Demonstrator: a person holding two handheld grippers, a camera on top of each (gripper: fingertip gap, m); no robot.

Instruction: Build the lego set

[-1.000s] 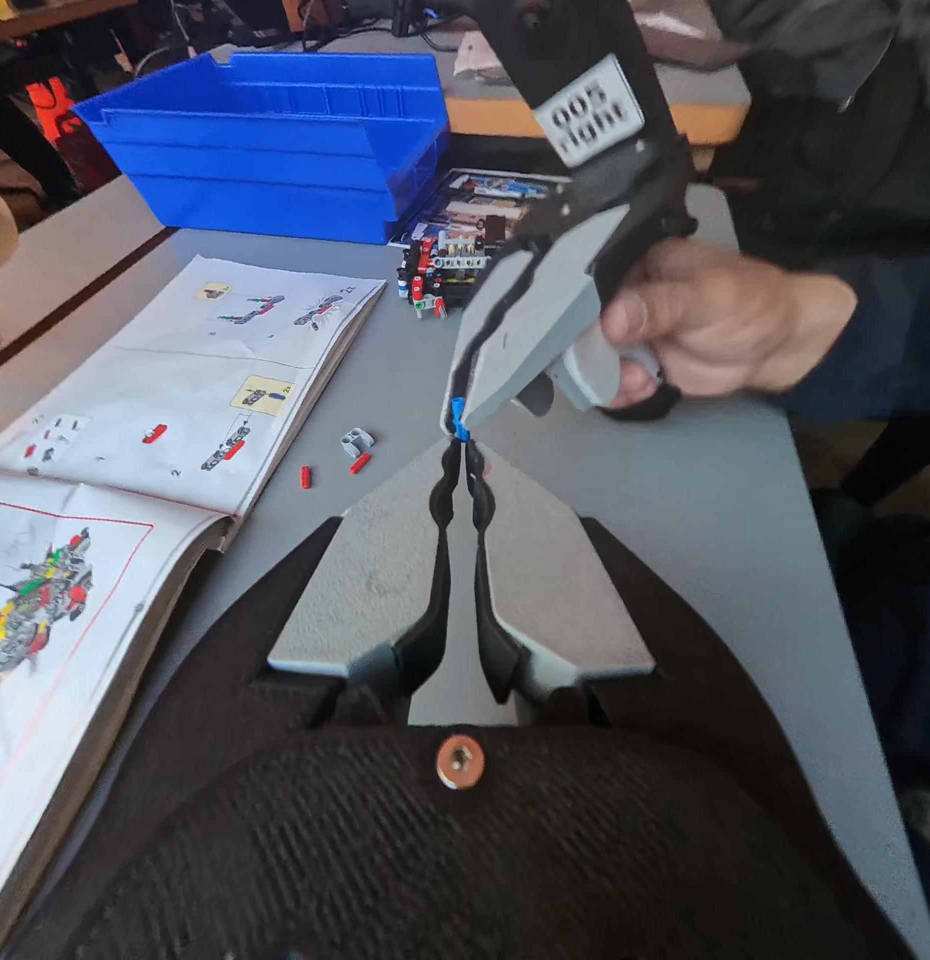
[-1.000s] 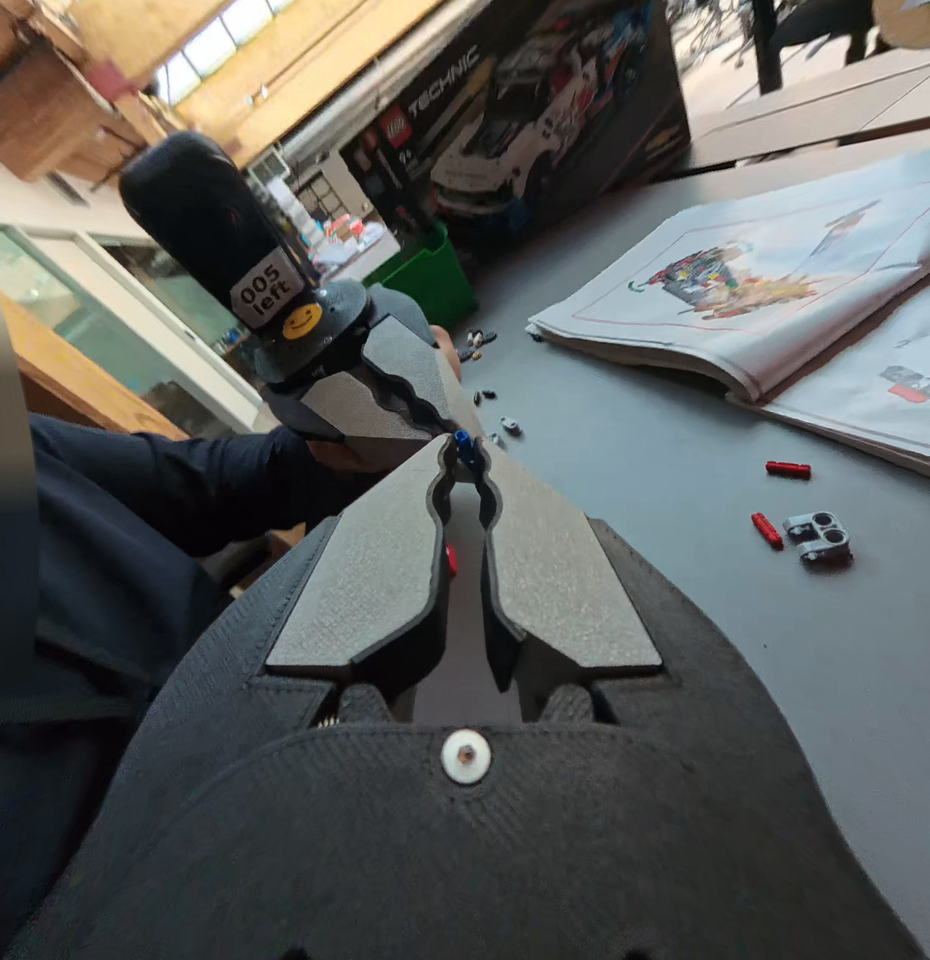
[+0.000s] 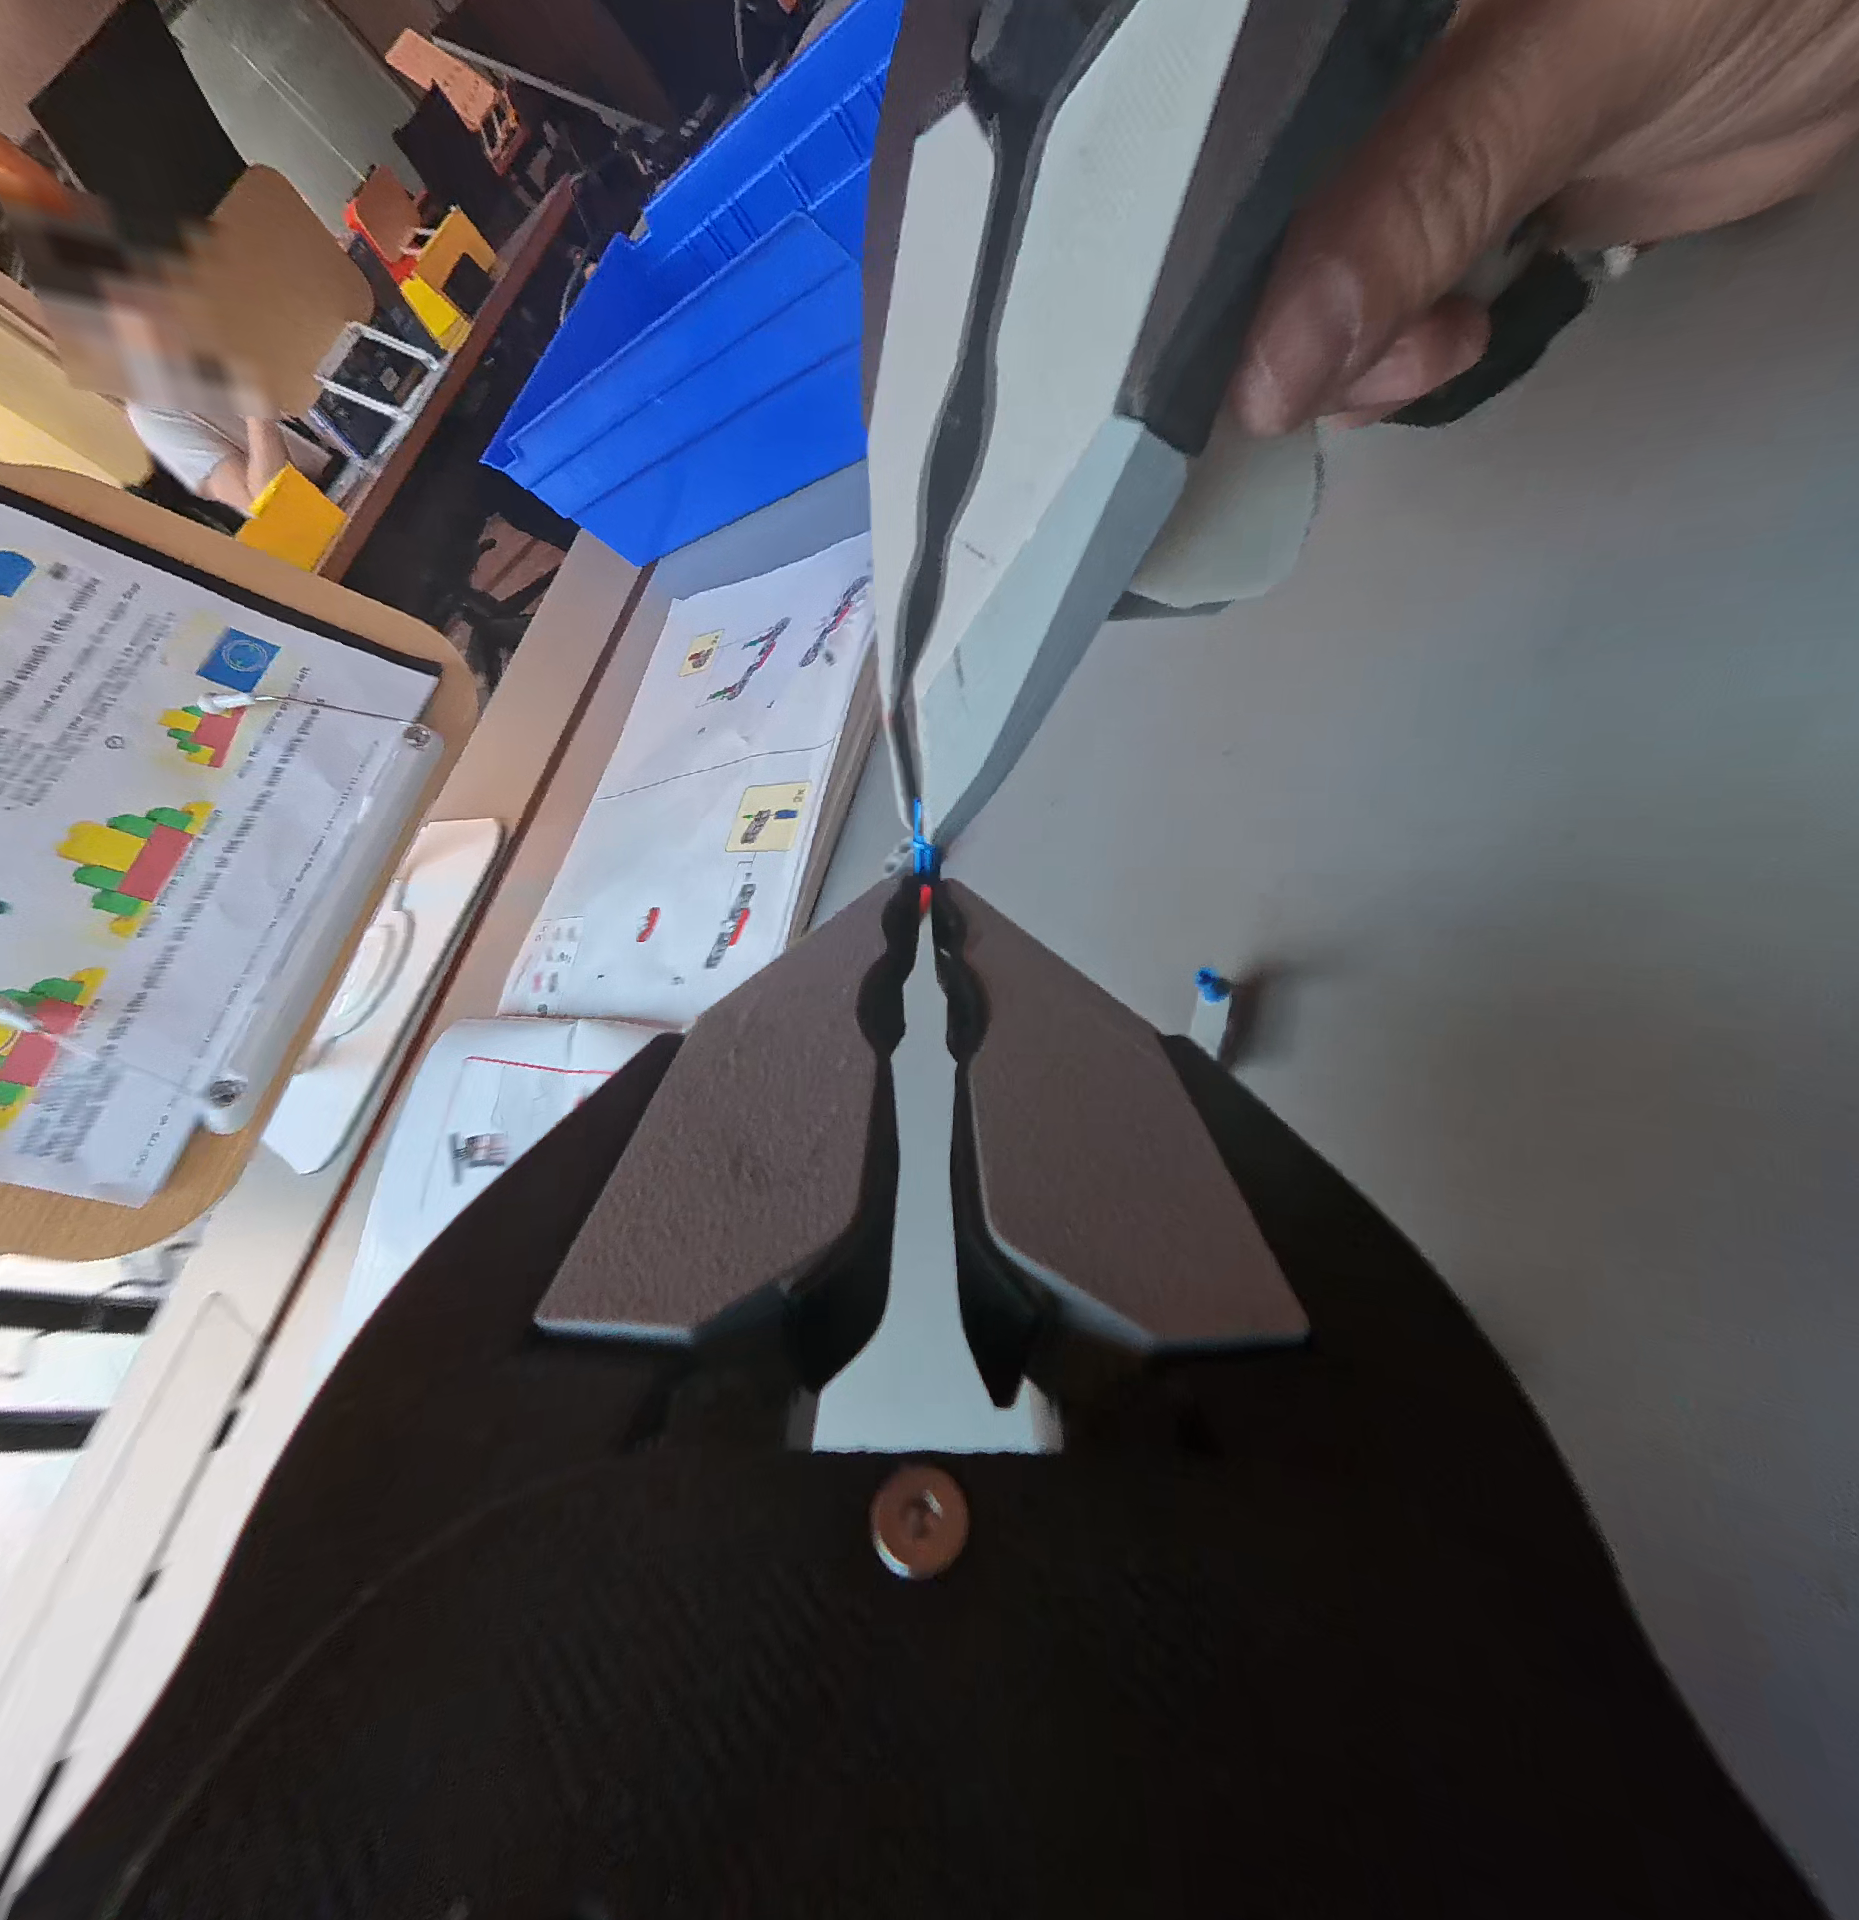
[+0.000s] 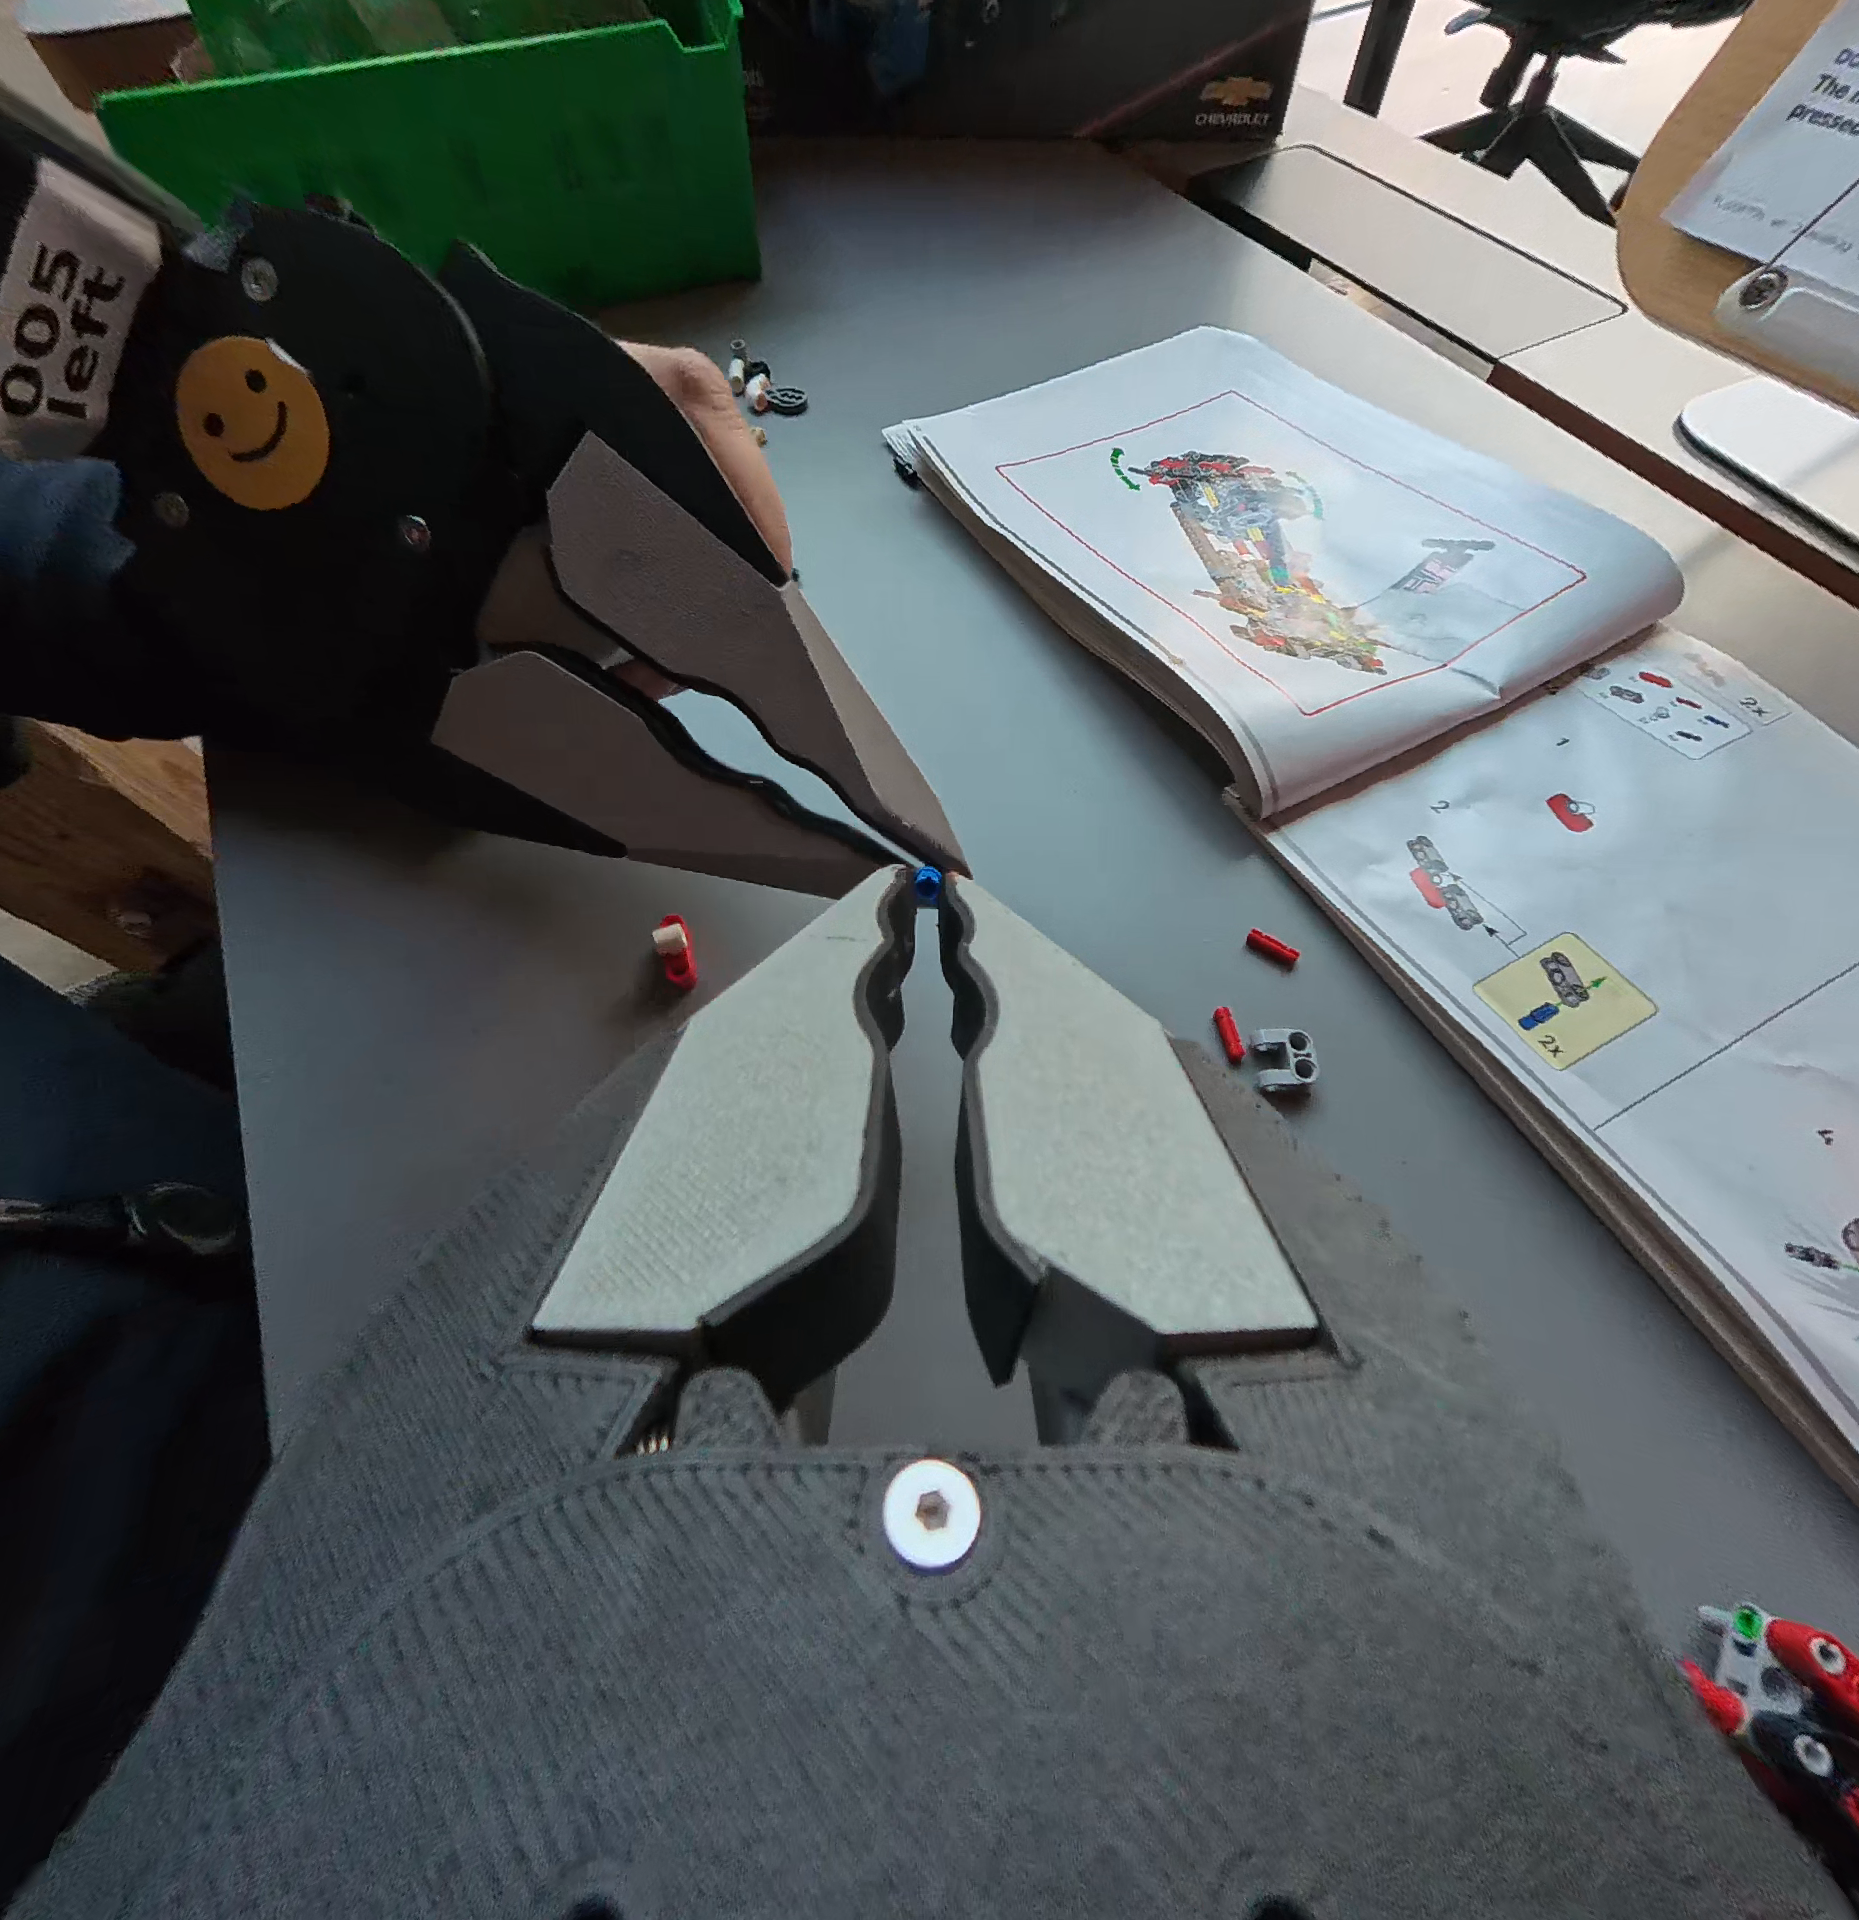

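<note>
Both my grippers have tipped over, and now the right fingers (image 4: 926, 902) pinch the blue pin (image 4: 926, 884) while the left fingers (image 3: 922, 906) pinch something red.

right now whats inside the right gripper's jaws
A blue pin, pinched at the very tip. The left gripper closes in from behind it, covering its far end, so contact there cannot be seen.

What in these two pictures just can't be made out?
- What the left jaws pinch: only a red sliver shows, blurred.
- How far the blue pin sits in the right jaws: fingertips cover it.
- The multicoloured brick build: cut by the frame edge.
- Green bin contents: wall hides them.
</note>
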